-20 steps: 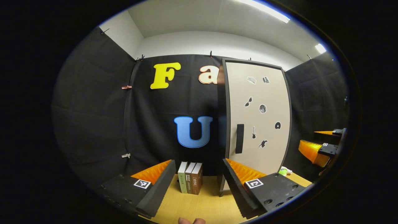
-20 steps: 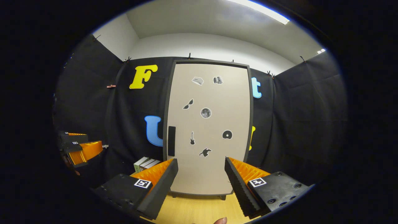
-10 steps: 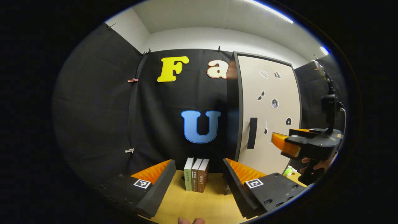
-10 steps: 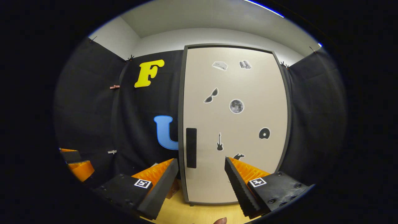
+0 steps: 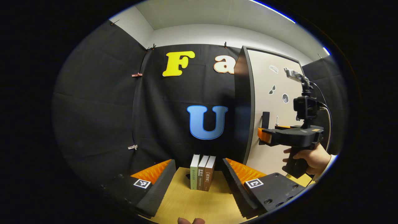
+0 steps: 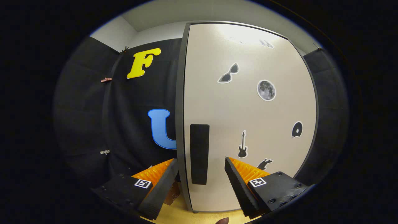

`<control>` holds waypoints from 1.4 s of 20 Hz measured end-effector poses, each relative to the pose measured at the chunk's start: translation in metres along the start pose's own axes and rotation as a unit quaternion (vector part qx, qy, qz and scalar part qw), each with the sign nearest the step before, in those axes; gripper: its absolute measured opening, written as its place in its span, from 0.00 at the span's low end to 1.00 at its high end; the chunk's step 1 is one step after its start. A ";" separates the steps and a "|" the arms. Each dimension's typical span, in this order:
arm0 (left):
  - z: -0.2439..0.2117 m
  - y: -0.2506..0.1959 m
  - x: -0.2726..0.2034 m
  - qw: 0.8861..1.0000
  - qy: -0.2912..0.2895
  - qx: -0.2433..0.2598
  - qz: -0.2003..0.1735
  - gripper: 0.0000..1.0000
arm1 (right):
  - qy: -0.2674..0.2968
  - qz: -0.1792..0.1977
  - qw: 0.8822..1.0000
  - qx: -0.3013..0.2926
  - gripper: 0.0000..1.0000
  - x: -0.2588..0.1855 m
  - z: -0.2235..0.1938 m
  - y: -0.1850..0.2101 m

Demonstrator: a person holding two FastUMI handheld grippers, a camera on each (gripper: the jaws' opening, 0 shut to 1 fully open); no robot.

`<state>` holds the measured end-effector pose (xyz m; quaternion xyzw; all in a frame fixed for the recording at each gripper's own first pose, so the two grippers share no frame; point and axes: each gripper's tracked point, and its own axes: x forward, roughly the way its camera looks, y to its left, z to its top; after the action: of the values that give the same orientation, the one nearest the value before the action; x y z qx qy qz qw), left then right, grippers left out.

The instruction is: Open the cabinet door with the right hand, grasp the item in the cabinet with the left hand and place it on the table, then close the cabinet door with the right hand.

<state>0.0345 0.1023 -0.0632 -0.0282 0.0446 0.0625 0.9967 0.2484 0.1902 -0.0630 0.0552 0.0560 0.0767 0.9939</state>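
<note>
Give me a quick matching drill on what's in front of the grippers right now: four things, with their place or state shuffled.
1. cabinet door
2. handle
3. books
4. right gripper

a. upright on the table, left of the cabinet
b. open, its fingers either side of the handle
c. closed
d. dark vertical bar near the door's left edge

Pairs: 1-c, 2-d, 3-a, 4-b
</note>
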 end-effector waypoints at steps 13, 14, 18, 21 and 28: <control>-0.011 0.009 -0.017 1.000 0.011 0.005 0.010 0.95 | 0.024 -0.014 1.000 0.009 0.24 0.023 -0.017 -0.002; -0.010 0.009 -0.019 1.000 0.010 0.005 0.011 0.94 | 0.026 -0.007 1.000 0.010 0.18 0.020 -0.016 -0.002; -0.004 0.007 -0.030 1.000 0.001 0.011 0.014 0.94 | 0.033 0.020 0.999 0.013 0.18 0.002 -0.016 -0.001; 0.000 -0.003 -0.050 1.000 -0.007 0.011 0.012 0.95 | 0.032 0.042 0.998 0.025 0.18 -0.018 -0.012 0.000; 0.004 -0.033 -0.073 1.000 -0.009 0.008 -0.005 0.94 | 0.038 0.070 0.996 0.036 0.18 -0.067 -0.010 -0.013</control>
<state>-0.0328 0.0610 -0.0505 -0.0203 0.0358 0.0573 0.9975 0.1833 0.1680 -0.0673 0.0922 0.0926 0.1464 0.9806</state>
